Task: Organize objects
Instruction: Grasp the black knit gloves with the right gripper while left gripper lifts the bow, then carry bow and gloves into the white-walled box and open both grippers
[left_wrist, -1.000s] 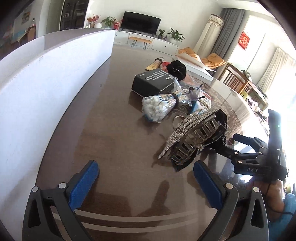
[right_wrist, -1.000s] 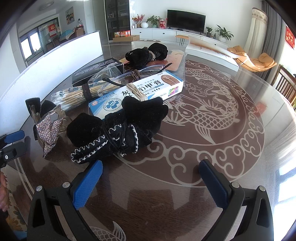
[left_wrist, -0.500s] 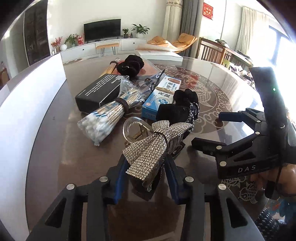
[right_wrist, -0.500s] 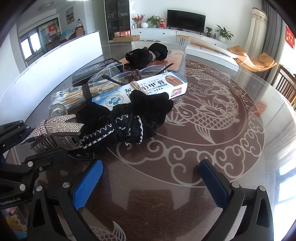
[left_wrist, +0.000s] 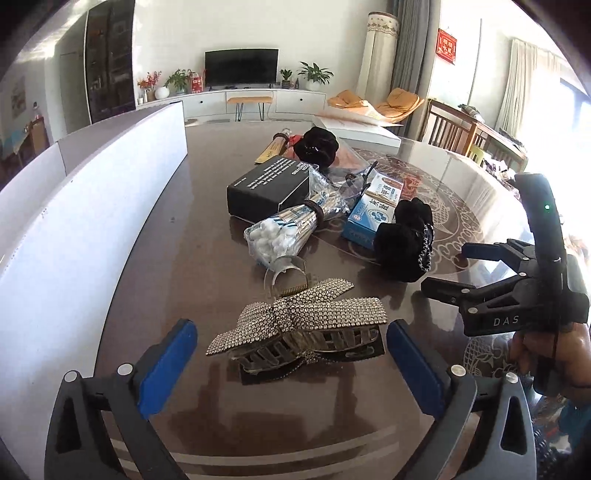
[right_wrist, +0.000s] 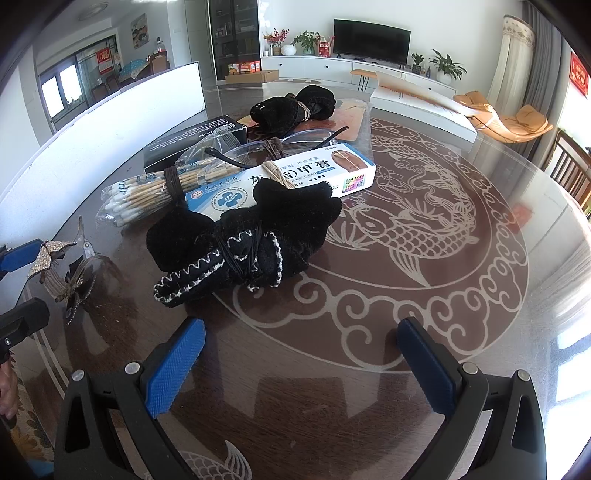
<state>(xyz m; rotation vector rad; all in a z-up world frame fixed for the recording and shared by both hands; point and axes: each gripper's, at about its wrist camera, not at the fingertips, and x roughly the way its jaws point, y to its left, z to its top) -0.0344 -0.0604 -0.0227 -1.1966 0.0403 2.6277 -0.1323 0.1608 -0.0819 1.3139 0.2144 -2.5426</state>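
On worktop (left_wrist: 177, 258), hair clip (left_wrist: 306, 328) just released between left gripper (left_wrist: 291, 365), jaws reopened wide; right gripper (right_wrist: 303, 362) gaping, empty.

A silver rhinestone-covered bow hair claw (left_wrist: 295, 325) lies on the dark brown glossy table (right_wrist: 332, 387), which bears a pale koi-and-cloud motif. The black fuzzy bundle with white zigzag stitching (right_wrist: 240, 243) sits beside a blue-and-white cardboard box (right_wrist: 288, 181), white-tipped tan cotton swabs (right_wrist: 147, 195) and a black box with white print (left_wrist: 266, 184).

The black box (right_wrist: 192, 142) sits partly hidden behind the cotton swabs (right_wrist: 147, 192).
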